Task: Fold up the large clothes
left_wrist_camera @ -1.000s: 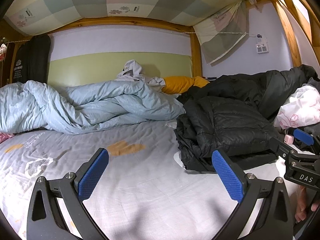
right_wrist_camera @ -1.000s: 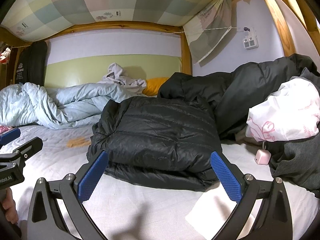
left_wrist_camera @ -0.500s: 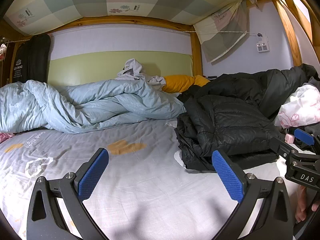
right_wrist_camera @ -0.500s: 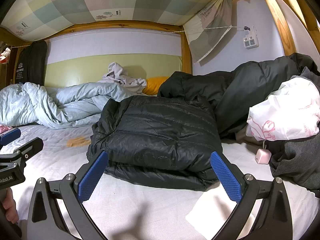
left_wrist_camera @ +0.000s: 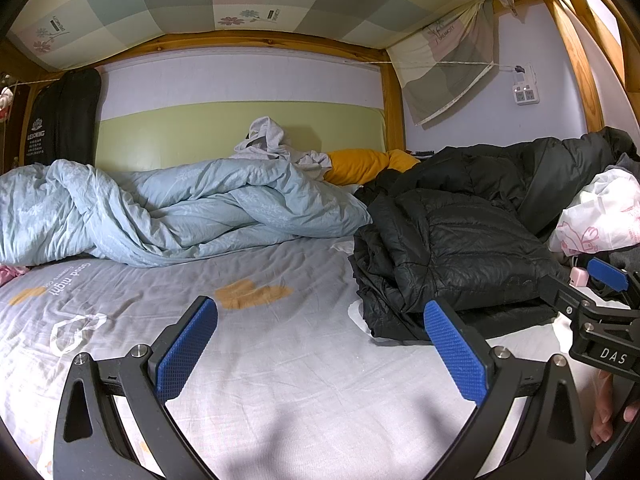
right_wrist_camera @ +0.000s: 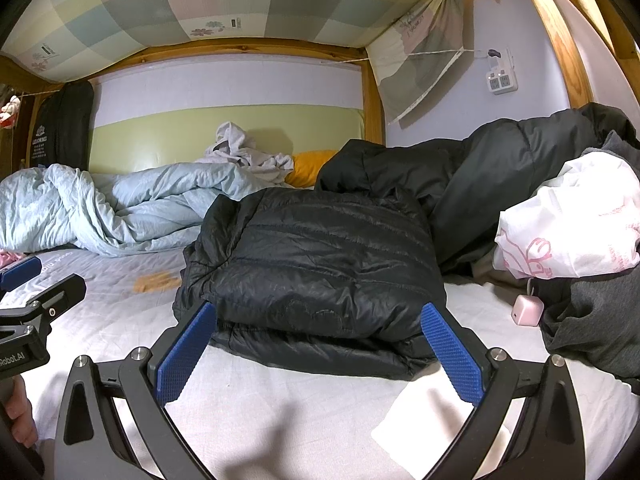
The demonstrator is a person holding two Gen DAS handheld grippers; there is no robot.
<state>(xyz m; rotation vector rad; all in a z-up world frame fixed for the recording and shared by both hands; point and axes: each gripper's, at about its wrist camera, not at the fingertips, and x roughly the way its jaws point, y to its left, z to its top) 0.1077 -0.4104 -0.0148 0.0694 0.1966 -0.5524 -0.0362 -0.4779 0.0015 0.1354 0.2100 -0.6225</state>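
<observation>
A black quilted down jacket [right_wrist_camera: 316,264] lies folded in a thick stack on the bed sheet [right_wrist_camera: 280,408]. My right gripper [right_wrist_camera: 318,350] hovers just in front of its near edge, open, with nothing between the blue pads. The left wrist view has the same jacket [left_wrist_camera: 452,260] at the right. My left gripper [left_wrist_camera: 320,346] is open over bare sheet [left_wrist_camera: 280,360], to the jacket's left. The right gripper [left_wrist_camera: 600,304] shows at that view's right edge.
A crumpled light blue duvet [left_wrist_camera: 160,216] fills the back left. A second dark coat [right_wrist_camera: 500,168], a white plastic bag [right_wrist_camera: 572,224], a grey garment [right_wrist_camera: 592,320] and a small pink charger [right_wrist_camera: 528,309] lie at the right. A wooden bed frame [right_wrist_camera: 372,96] and walls close the space.
Both grippers stay open. The views shift only slightly; the right gripper has edged a little nearer to the folded jacket.
</observation>
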